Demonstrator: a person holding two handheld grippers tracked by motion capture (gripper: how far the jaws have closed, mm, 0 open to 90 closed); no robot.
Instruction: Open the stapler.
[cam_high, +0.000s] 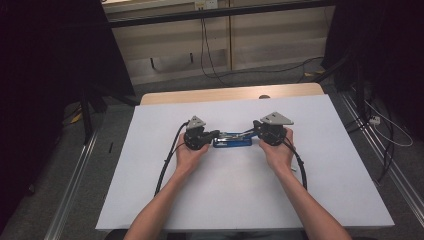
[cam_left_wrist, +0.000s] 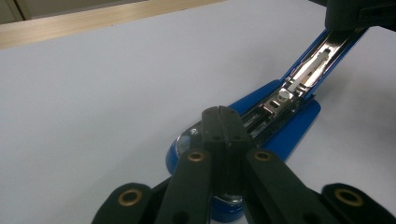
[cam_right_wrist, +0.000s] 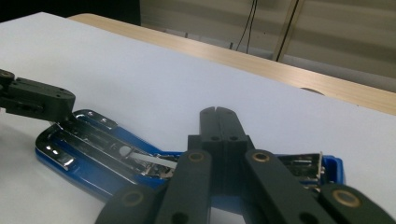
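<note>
Stapler (cam_high: 232, 140), opened out, is stretched lengthwise between left gripper (cam_high: 216, 133) and right gripper (cam_high: 255, 131), both closed tight, nothing visibly clasped.

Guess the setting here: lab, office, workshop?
Probably a lab recording station. A table under a plain white cover stands between aluminium rails on the floor, cables hang along the back wall, and dark screens flank it. A blue stapler lies opened on the cover.
</note>
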